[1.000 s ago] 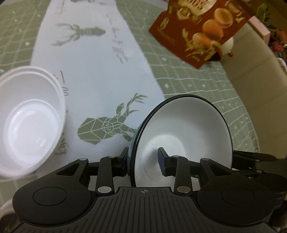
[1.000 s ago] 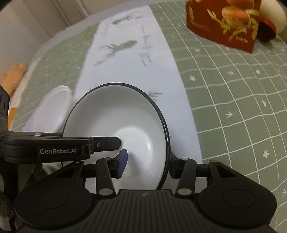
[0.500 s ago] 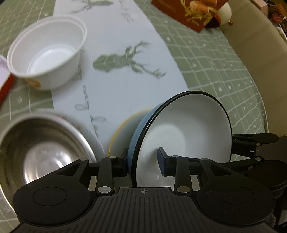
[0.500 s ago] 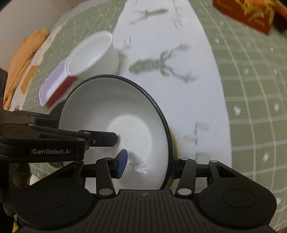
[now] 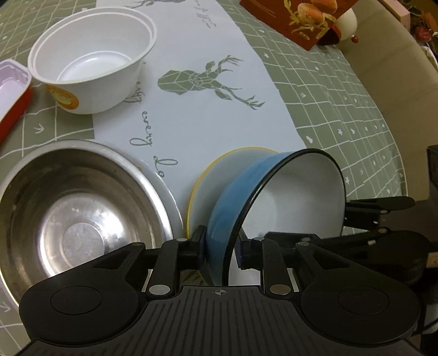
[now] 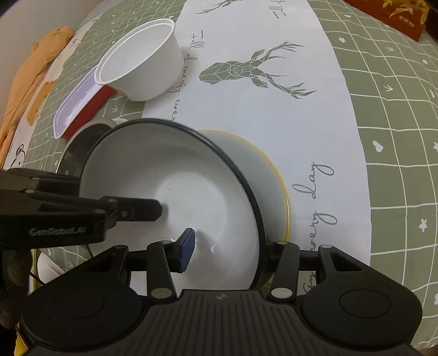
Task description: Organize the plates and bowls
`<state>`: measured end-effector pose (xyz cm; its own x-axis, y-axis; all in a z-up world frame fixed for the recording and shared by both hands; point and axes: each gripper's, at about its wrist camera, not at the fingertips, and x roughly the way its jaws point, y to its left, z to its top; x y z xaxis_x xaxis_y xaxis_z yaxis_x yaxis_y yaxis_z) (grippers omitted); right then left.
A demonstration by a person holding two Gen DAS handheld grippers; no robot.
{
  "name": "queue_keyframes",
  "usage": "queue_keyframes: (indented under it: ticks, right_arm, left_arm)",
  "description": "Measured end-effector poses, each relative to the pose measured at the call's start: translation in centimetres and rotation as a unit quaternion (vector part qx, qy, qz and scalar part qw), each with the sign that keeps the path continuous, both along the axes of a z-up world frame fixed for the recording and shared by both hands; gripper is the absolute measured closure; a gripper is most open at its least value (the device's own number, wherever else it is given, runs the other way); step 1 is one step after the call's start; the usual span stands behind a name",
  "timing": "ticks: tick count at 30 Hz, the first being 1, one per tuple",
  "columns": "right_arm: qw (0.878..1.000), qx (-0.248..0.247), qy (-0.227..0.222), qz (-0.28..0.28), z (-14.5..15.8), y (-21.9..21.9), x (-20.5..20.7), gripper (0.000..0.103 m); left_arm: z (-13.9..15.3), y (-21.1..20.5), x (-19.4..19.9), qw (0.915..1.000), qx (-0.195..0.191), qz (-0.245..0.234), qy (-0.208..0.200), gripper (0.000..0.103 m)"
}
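Note:
A blue bowl (image 5: pixel 295 197) with a white inside and black rim hangs tilted over a yellow-rimmed dish (image 5: pixel 219 169) on the white deer runner. My left gripper (image 5: pixel 221 247) has the bowl's wall between its pads; its jaws are closing, one pad on the blue outside, the other inside the rim. In the right wrist view my right gripper (image 6: pixel 228 250) is shut on the opposite side of the blue bowl (image 6: pixel 191 178), one pad inside, one finger outside. The yellow-rimmed dish (image 6: pixel 271 175) shows behind it.
A steel bowl (image 5: pixel 68 213) stands left of the yellow-rimmed dish, touching it or nearly so. Farther back are a white plastic bowl (image 5: pixel 90 63) and a red tray (image 5: pixel 11 90). A red box (image 5: pixel 298 19) sits at the far right. An orange cloth (image 6: pixel 32 71) lies by the table's left edge.
Both grippers carried the blue bowl across the table to above the yellow-rimmed dish beside the steel bowl. The left jaws narrowed onto the bowl's wall, and the bowl tilted further.

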<state>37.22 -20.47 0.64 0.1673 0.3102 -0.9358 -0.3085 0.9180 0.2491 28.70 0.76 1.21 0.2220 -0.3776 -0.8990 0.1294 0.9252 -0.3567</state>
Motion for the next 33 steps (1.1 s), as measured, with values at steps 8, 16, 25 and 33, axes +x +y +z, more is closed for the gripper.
queue_keyframes:
  ticks: [8, 16, 25, 33]
  right_arm:
    - [1.000, -0.003, -0.005, -0.004, 0.2, 0.0, 0.6, 0.056]
    - [0.999, -0.007, -0.044, 0.003, 1.7, 0.0, 0.5, 0.056]
    - [0.996, -0.022, -0.083, 0.001, 3.3, -0.5, -0.3, 0.056]
    - [0.994, -0.047, -0.099, -0.002, 4.5, -0.4, -0.2, 0.055]
  left_arm:
    - [0.2, 0.6, 0.0, 1.0000, -0.006, 0.004, -0.002, 0.082]
    - [1.3, 1.1, -0.2, 0.9997, 0.009, 0.012, -0.021, 0.082]
    - [4.0, 1.6, -0.2, 0.9982, 0.004, 0.018, -0.057, 0.083]
    - [4.9, 6.2, -1.1, 0.9898, -0.034, 0.076, -0.115, 0.083]
